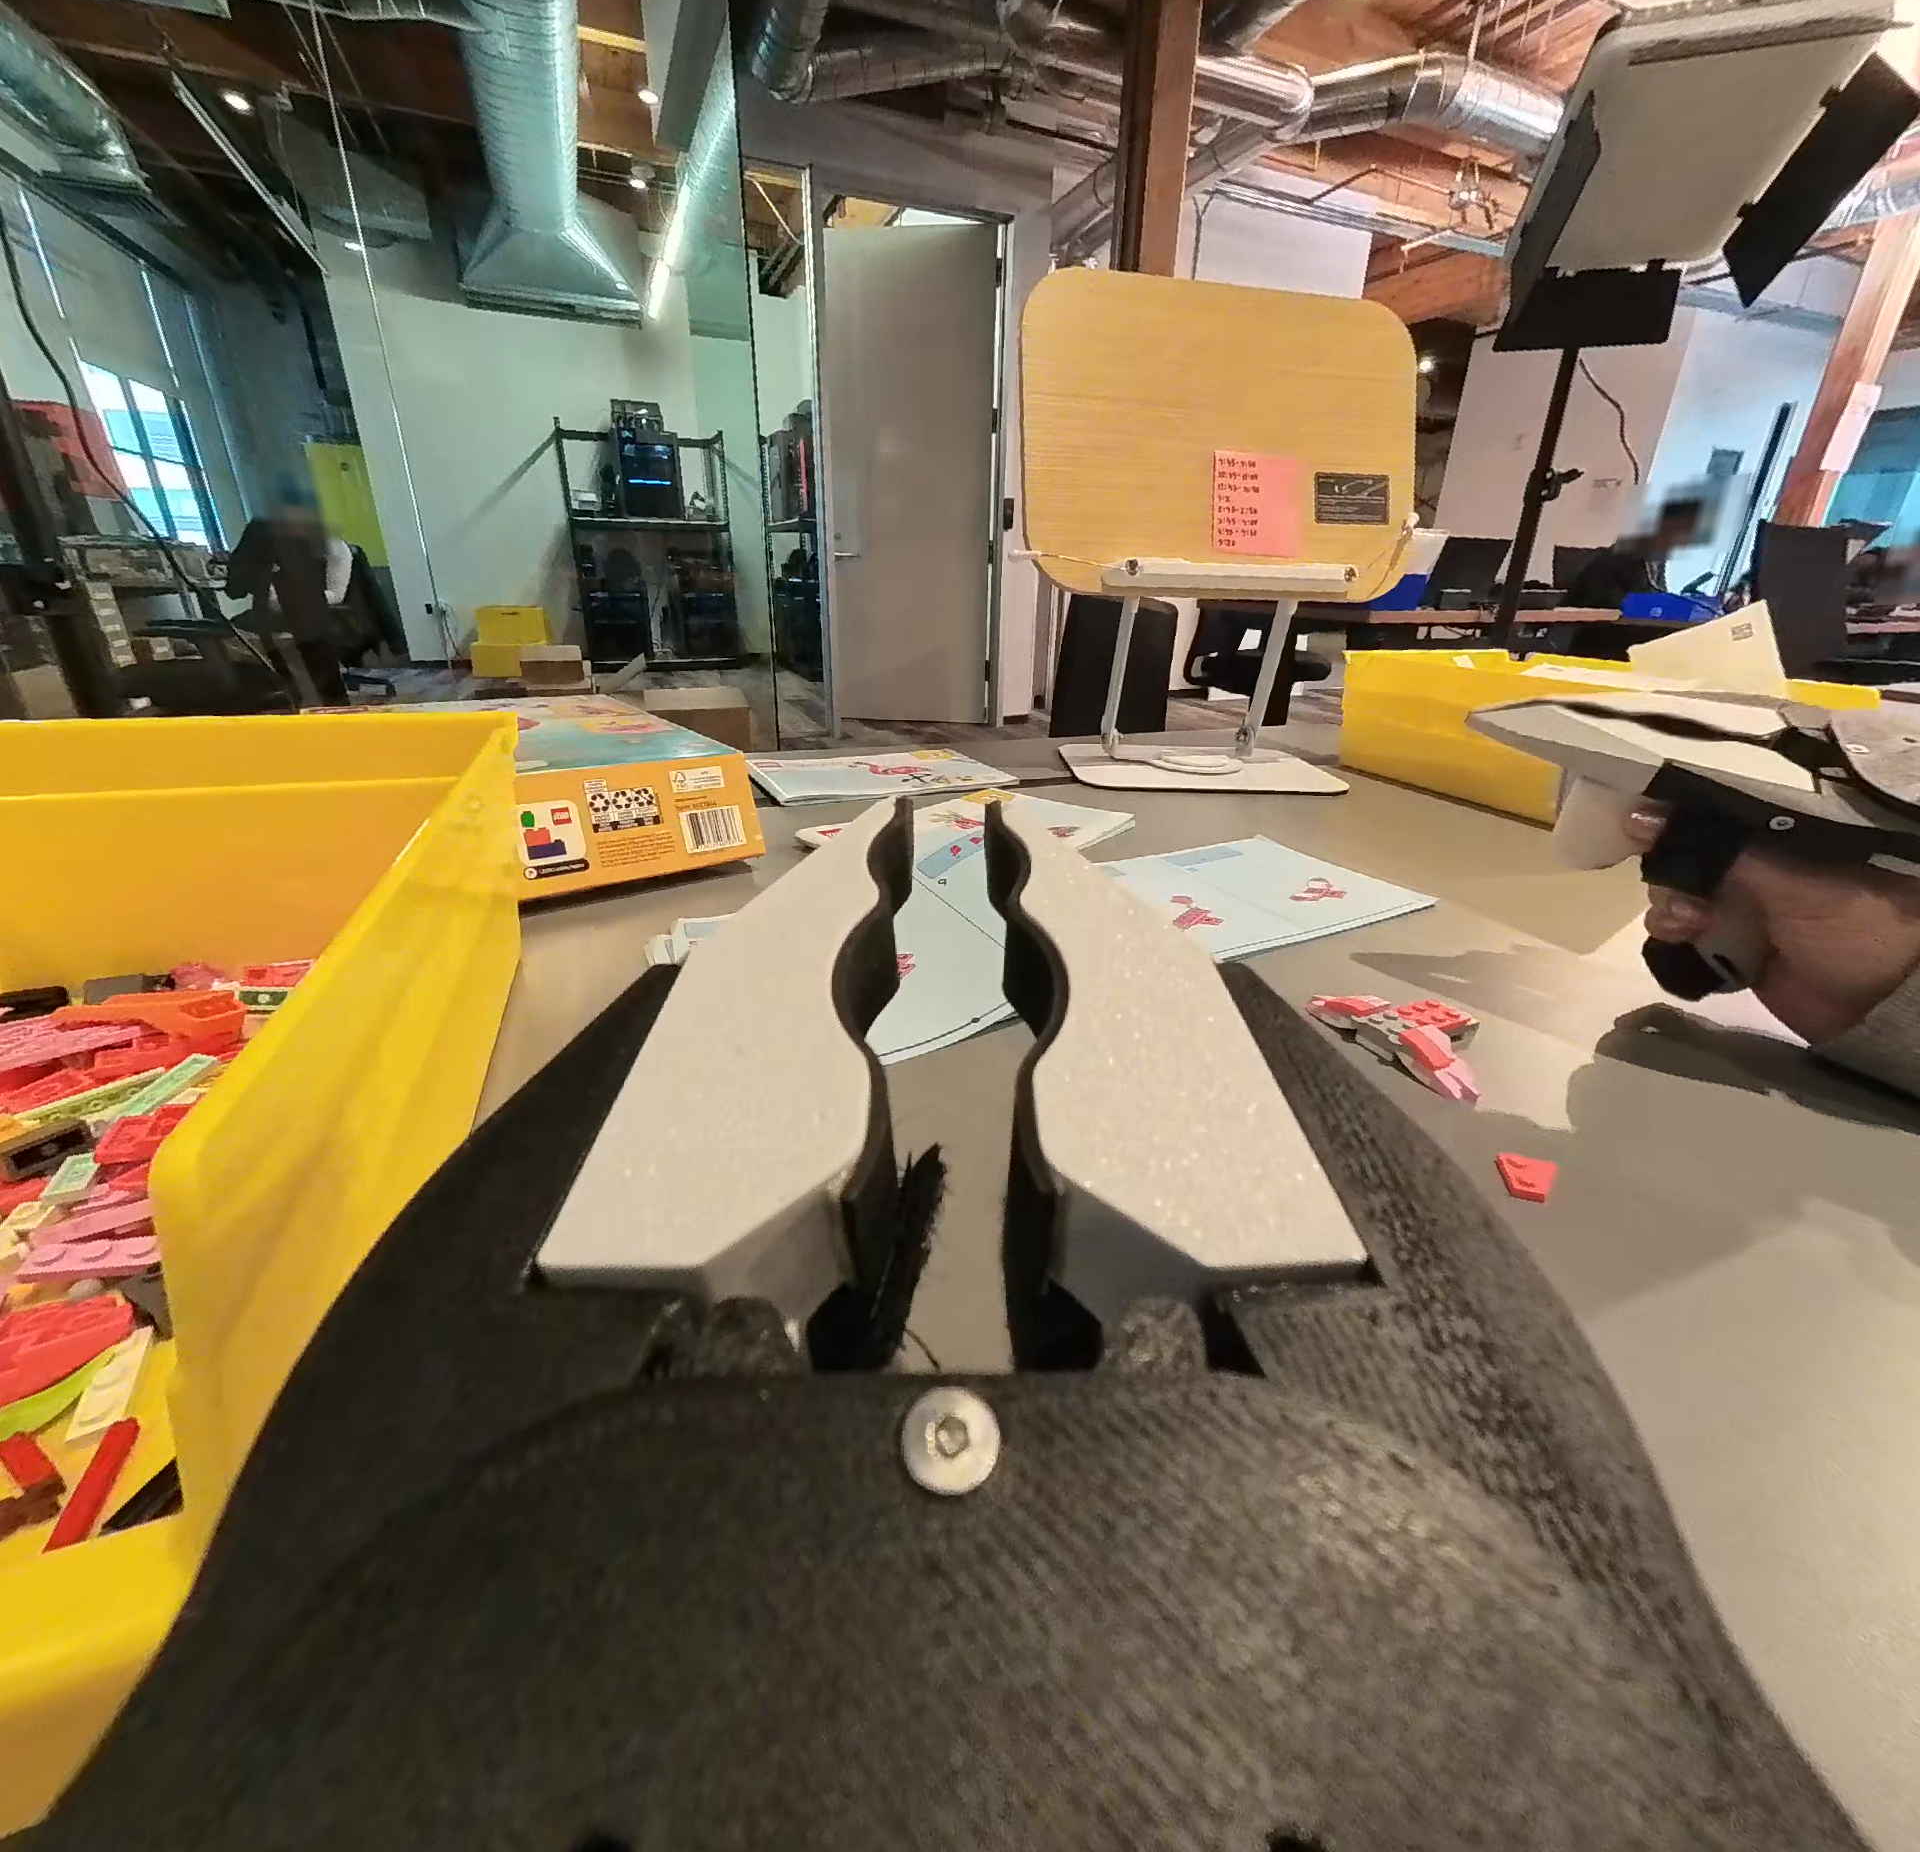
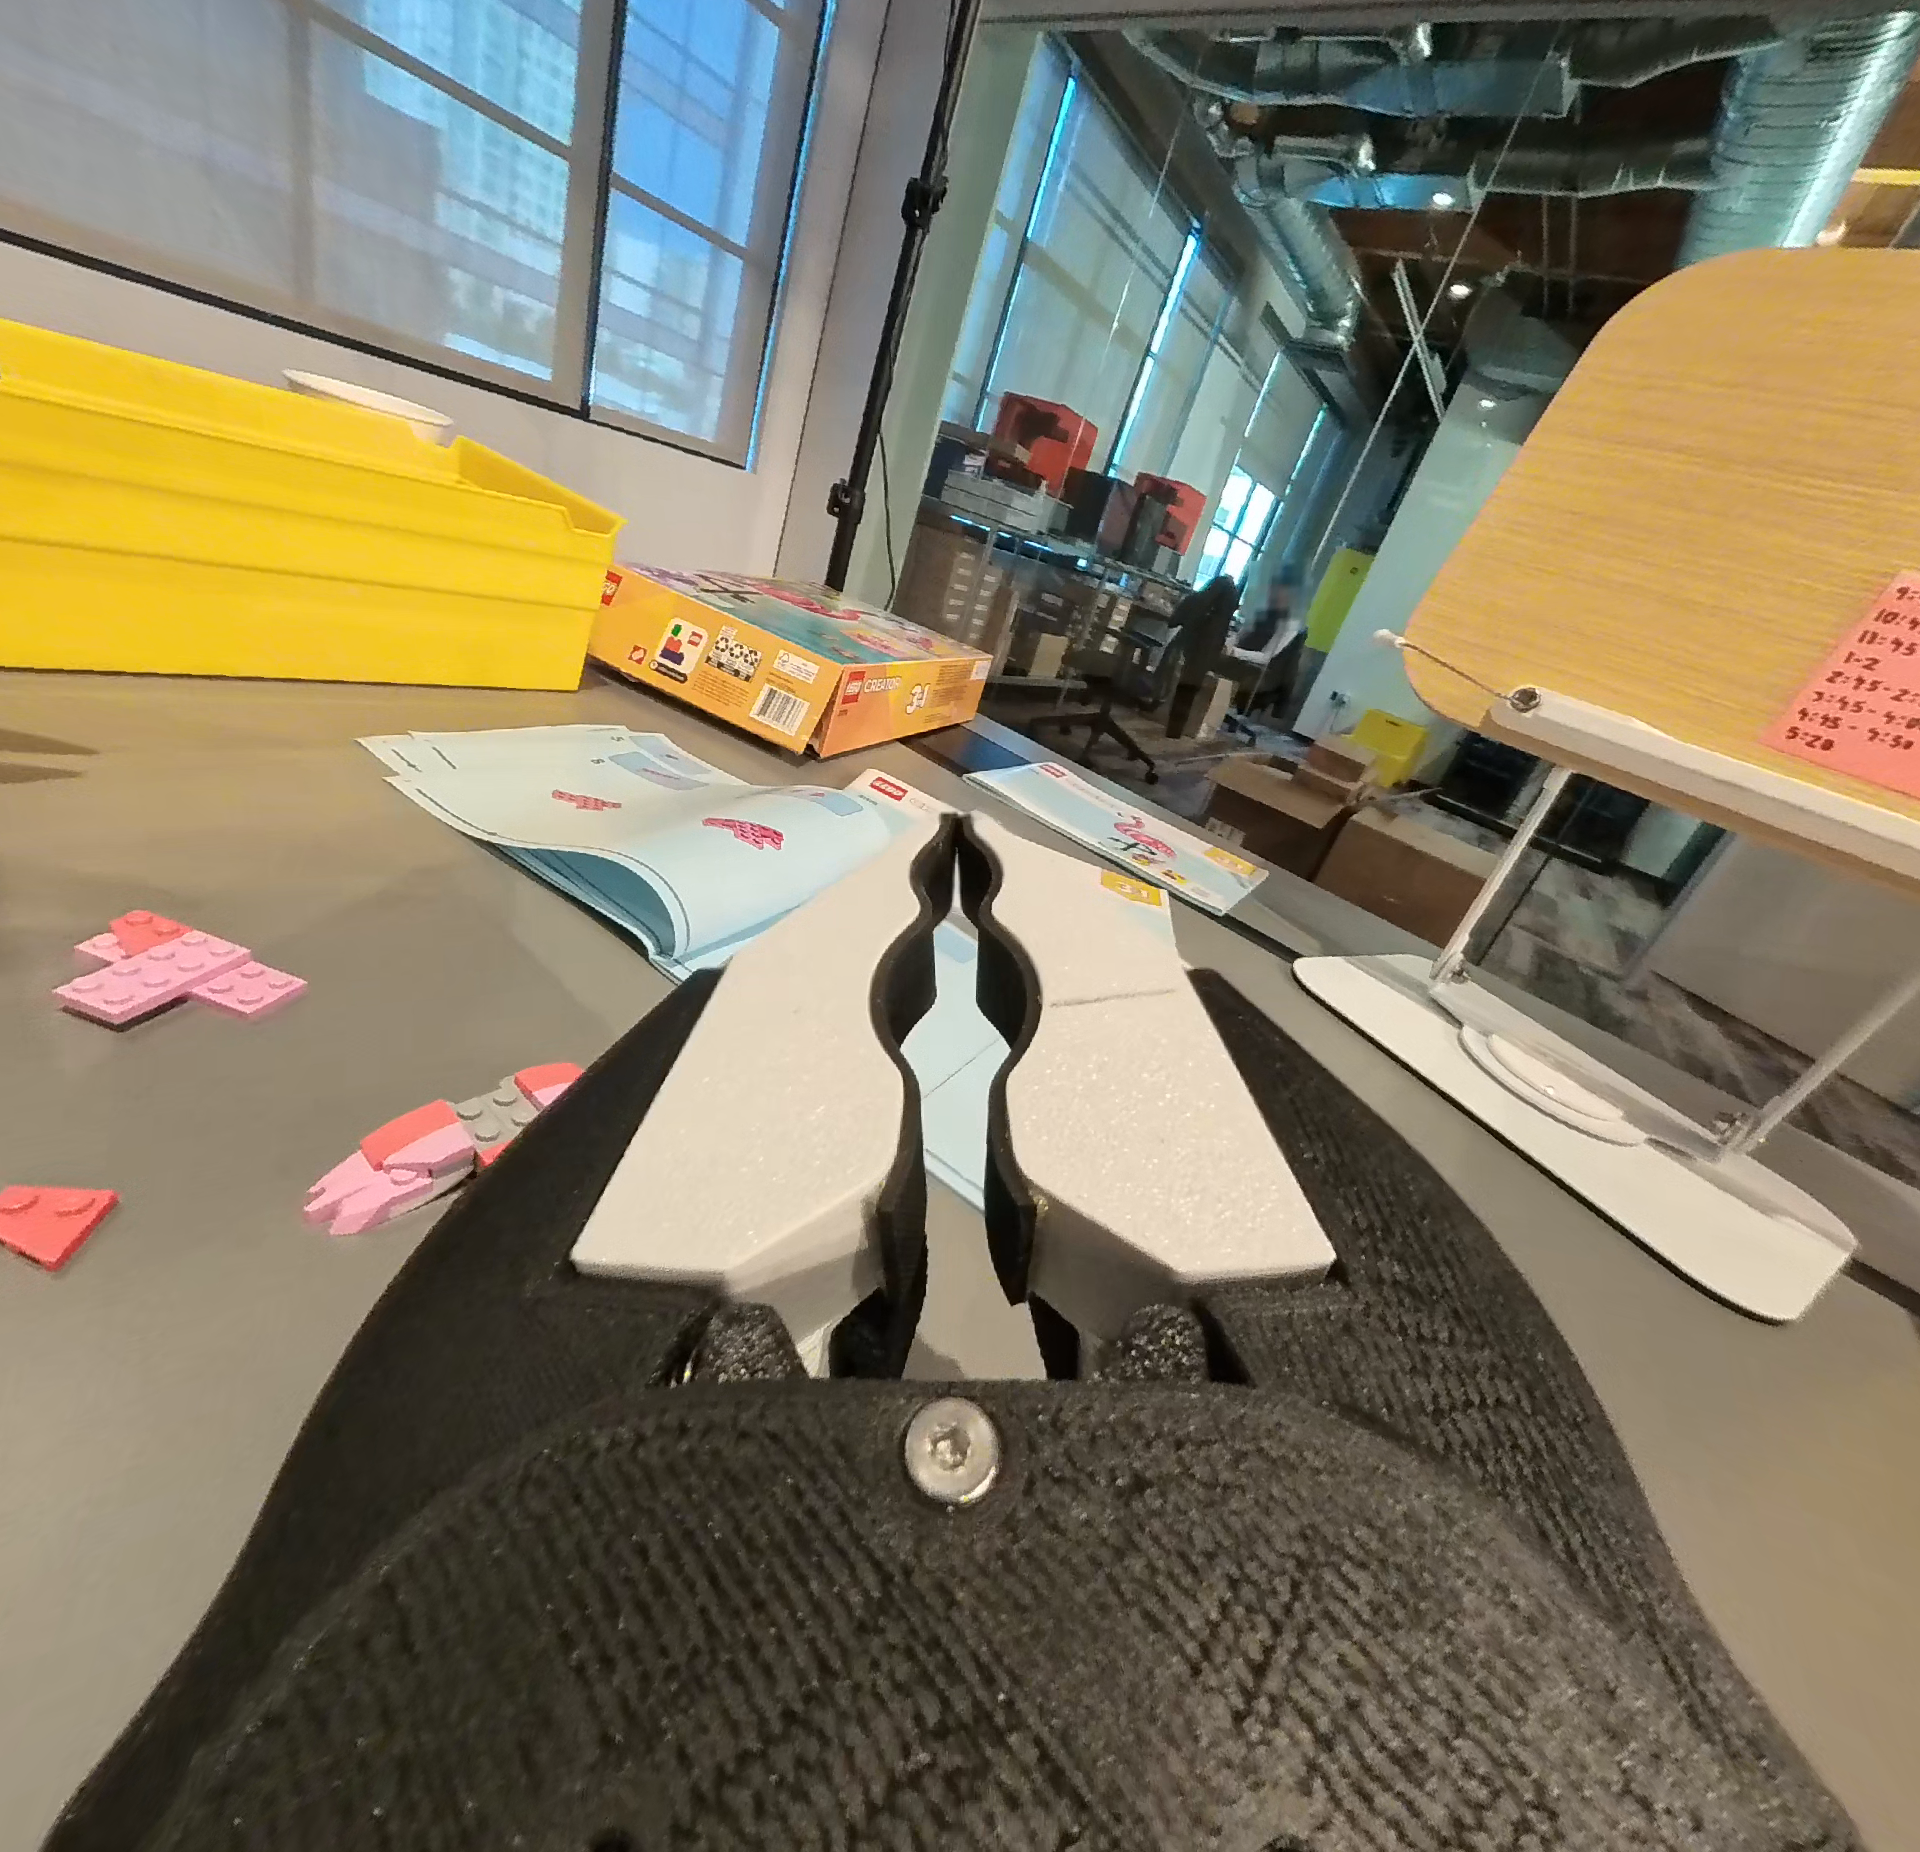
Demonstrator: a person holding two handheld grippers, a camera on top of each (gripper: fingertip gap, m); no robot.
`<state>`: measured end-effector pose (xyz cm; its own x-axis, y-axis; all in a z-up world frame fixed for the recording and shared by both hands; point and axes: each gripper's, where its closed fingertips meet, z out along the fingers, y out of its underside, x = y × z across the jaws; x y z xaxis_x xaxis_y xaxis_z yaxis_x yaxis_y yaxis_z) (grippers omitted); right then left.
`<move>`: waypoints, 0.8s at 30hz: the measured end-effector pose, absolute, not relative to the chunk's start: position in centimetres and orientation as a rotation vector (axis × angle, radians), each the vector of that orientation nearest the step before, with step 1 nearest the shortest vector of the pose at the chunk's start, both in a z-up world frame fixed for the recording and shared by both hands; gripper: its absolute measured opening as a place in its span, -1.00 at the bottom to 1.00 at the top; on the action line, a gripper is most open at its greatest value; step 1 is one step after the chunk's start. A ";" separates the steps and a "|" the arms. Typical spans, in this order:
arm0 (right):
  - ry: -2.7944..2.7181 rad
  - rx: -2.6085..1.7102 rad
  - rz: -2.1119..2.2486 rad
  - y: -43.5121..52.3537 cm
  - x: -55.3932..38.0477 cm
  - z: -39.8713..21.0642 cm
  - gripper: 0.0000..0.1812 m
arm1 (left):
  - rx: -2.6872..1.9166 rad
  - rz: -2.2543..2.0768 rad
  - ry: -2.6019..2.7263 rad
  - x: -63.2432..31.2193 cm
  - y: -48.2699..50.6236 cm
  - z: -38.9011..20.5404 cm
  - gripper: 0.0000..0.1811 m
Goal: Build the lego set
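Since both my left hand-held gripper [image 1: 948,815] and right hand-held gripper [image 2: 956,831] are empty, left slightly parted, right nearly clenched, I'd pinch the light, stiff, snap-apart pink plate assembly [image 2: 177,971] by its flat edges.

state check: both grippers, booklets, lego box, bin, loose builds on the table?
Left gripper: open, empty.
Right gripper: shut, empty.
Open booklet: flat on table, pages spread.
Closed booklet: flat, cover up.
Box: lying on table.
Bin: holds loose bricks.
Pink plates: joined, on table.
Pink-grey build: part built, on table.
Red plate: loose.
Stand: upright, no booklet.
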<state>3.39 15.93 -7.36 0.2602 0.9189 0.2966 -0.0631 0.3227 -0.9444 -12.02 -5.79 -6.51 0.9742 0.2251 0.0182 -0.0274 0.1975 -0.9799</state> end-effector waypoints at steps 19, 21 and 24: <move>-1.129 -1.020 0.853 15.6 3.0 -8.0 -1.00 | -1.354 0.167 -0.172 -12.0 -5.9 -6.4 -0.87; -1.131 -1.021 0.854 15.5 2.9 -8.0 -1.00 | -1.353 0.167 -0.173 -12.0 -5.9 -6.4 -0.87; -1.134 -1.021 0.855 15.5 2.9 -8.1 -1.00 | -1.352 0.166 -0.174 -12.0 -5.9 -6.4 -0.87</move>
<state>2.90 15.52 -8.06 0.2236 0.9266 0.3024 -0.0356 0.3178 -0.9475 -12.04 -5.92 -6.39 0.9754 0.2187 0.0283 -0.0186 0.2095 -0.9776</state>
